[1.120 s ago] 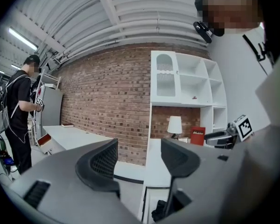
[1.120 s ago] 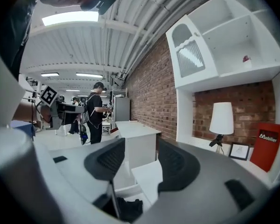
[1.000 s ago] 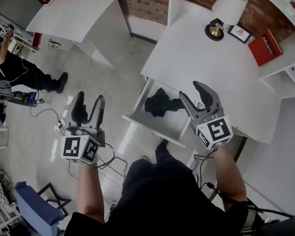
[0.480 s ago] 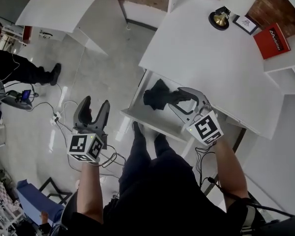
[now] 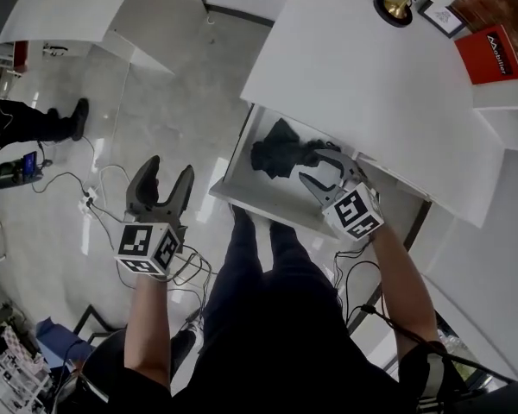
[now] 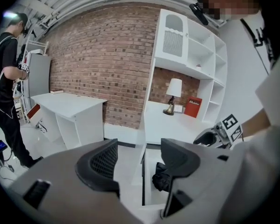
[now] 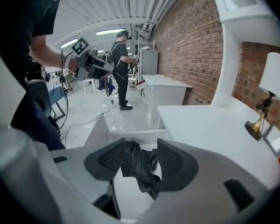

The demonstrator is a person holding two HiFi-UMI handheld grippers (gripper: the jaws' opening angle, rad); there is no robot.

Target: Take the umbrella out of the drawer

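Jaws on your left gripper (image 5: pixel 169 169) stand wide apart over the floor (image 5: pixel 155 102), nothing between them, off to the left of the drawer's front. Your right gripper (image 5: pixel 314 169) hangs over the open drawer (image 5: pixel 257 209), its jaws moderately apart and just eased inward a little. In the right gripper view the umbrella (image 7: pixel 139 166) shows between the pads, which do not press on it. It is black and folded down, its limp fabric crumpled into loose folds like a bundle of cloth. It lies in the drawer's left half, nearer the white desk's (image 5: pixel 363 67) edge than the drawer's front. Beyond, a brass lamp base (image 5: pixel 395 7) and a red book (image 5: pixel 492 54) sit toward the desk's far edge.
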